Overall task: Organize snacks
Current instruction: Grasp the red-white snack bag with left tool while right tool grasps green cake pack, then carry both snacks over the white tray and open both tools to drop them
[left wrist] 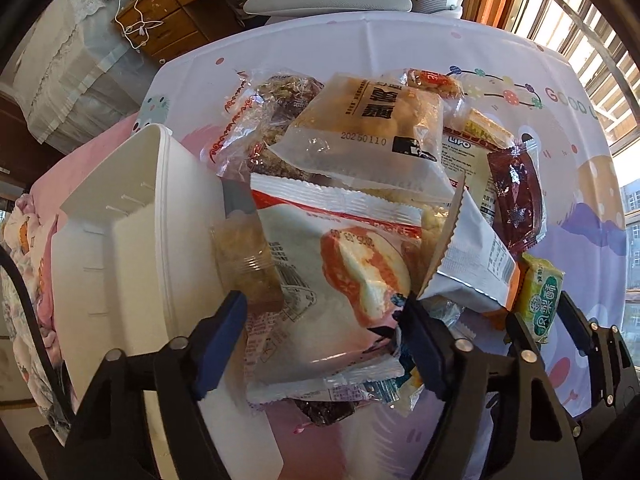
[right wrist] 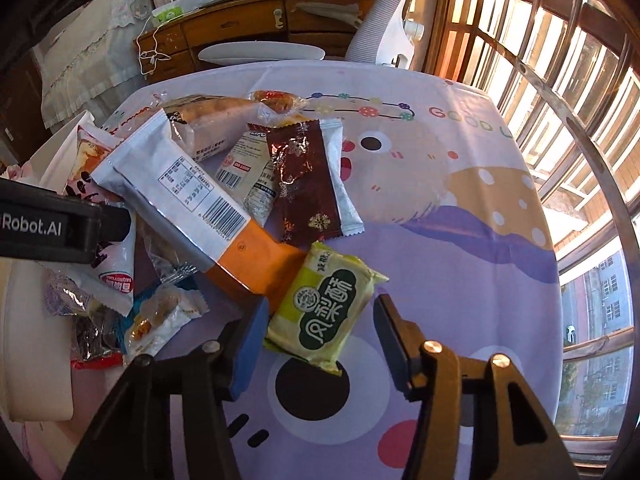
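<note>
A cake packet (left wrist: 340,280) is clasped by the left gripper (left wrist: 324,340); a pineapple-cake packet (right wrist: 324,308) is straddled, untouched, by the parted right gripper (right wrist: 320,340).

My left gripper (left wrist: 324,312): jaws around white-and-red cake packet (left wrist: 344,276)
Packet: atop snack pile
White box (left wrist: 132,216): tablecloth's (left wrist: 580,216) left edge

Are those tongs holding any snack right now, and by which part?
Left tongs grip the white-and-pink snack packet across its lower end. Right tongs straddle the green pastry packet; only one pad touches it, so not yet held.
</note>
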`<state>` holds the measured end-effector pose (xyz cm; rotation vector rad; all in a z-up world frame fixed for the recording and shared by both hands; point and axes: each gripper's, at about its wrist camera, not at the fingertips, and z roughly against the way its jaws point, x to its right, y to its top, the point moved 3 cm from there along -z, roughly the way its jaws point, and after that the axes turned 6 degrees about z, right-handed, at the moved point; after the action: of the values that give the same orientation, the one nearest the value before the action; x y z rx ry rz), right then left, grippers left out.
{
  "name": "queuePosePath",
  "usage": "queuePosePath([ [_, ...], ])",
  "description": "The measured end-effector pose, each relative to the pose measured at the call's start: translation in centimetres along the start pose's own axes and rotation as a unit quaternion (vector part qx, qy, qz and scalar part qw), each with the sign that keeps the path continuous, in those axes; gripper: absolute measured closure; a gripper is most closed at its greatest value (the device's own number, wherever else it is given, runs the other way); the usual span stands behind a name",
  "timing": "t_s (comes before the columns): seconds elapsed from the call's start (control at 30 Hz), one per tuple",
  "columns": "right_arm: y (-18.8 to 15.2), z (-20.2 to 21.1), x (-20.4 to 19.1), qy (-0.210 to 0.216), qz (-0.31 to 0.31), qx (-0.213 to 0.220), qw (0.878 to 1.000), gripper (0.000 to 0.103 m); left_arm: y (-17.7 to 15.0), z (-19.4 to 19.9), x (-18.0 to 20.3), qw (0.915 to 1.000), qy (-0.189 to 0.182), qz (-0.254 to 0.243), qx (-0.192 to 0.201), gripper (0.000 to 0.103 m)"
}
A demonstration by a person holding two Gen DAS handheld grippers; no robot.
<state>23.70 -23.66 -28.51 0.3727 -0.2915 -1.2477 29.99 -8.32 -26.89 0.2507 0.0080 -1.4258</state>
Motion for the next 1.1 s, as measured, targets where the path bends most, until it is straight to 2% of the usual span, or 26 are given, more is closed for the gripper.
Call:
queuePosePath([
  [0.07,-0.3,-0.1,0.1,0.001,-0.005,-0.004,1.0,0.058,-0.1,0.0,0.1,1.0,-0.005,-0.001,-0.001,0.052],
  [0.1,-0.4,-0.1,0.3,-0.002,-0.007,-0.008,1.0,0.06,-0.2,0.1,0.1,1.0,-0.005,-0.002,0.001,0.054],
  [0.23,-0.6,0.1,0.5,-0.014,-0.007,-0.014,1.0,0.064,-0.5,0.7,0.0,0.9999,-0.007,0.003,0.008,0.057],
  [0.33,-0.8,0.2,0.7,-0.022,-0.007,-0.021,1.0,0.065,-0.9,1.4,-0.2,0.9994,-0.029,0.016,0.004,0.06],
  [0.43,-1.0,0.6,1.0,-0.029,-0.011,-0.03,0.999,0.065,-1.4,2.1,-0.7,0.9992,-0.035,0.017,0.004,0.062],
  [0.7,-1.1,3.5,1.5,-0.048,-0.006,-0.017,0.999,0.065,-3.6,5.5,-1.8,0.9966,-0.075,0.026,0.022,0.077],
  [1.1,-1.4,9.6,-0.3,-0.058,0.023,0.035,0.997,0.065,-8.0,11.5,-4.9,0.9895,-0.113,0.042,0.08,0.078],
])
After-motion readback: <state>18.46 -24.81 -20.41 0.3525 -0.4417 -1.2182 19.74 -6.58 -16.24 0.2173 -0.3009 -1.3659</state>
